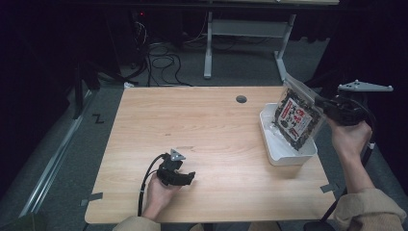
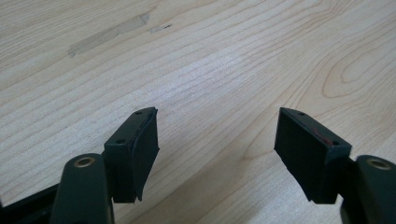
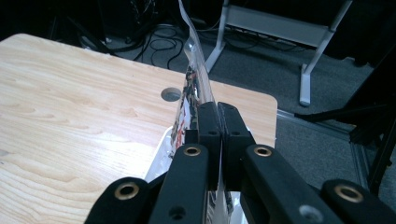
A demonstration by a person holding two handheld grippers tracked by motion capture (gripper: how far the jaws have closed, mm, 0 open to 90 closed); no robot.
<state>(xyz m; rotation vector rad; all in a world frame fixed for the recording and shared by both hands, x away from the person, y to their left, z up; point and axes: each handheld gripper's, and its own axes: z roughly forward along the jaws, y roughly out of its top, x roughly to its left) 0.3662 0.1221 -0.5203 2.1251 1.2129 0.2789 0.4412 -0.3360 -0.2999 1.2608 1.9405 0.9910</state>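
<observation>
Because its jaws are pressed together on the upper edge of the snack bag [image 1: 297,118], the right gripper [image 1: 321,104] can hang the packet from above, and the bag's lower end dips into the white tray [image 1: 288,153] directly beneath it. Seen from the right gripper view, the clear film stands edge-on between the pads and rises past them (a thin seam makes a firm place to pinch). My guess is the bag is either going into or coming out of the tray; which one I cannot tell. Well apart, the left gripper [image 1: 181,177] rests low on the wooden table [image 1: 202,125], jaws spread wide over bare wood, apparently waiting.
</observation>
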